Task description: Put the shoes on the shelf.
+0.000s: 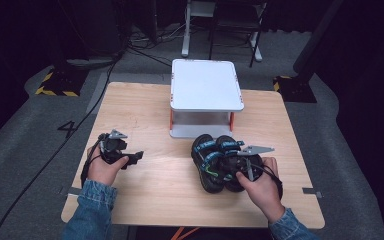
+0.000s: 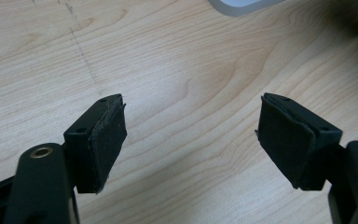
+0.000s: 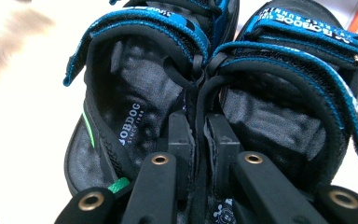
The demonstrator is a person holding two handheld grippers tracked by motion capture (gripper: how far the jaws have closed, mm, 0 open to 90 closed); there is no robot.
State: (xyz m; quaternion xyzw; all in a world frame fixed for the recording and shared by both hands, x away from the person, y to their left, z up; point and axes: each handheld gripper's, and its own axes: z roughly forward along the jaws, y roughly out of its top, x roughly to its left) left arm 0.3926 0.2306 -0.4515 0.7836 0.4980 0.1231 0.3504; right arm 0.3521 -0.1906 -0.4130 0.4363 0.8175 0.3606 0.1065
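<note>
Right gripper point(image 3: 199, 140): jaws nearly together, clamped on the two touching inner side walls of the pair of sandals point(image 3: 214, 88), one jaw inside each shoe.
Left gripper point(image 2: 191, 140): jaws wide apart, nothing between them, bare table point(image 2: 177, 74) below; in the high view it sits near the left edge, well apart from the sandals.
Sandal position: on the table, right of centre, just in front of the white two-level shelf point(image 1: 206, 84); soles appear to rest on the wood, though I cannot tell if they are slightly lifted.
Progress: pair gathered side by side and gripped as one; judged to be early, with the carry and the setting down left to do, likely onto the shelf.
Long axis: runs from the near edge toward the far edge, tilted slightly left.
Pointing: toes toward the shelf, heels toward the person's right hand point(image 1: 260, 187).
Straps: blue, fastened, facing up.
</note>
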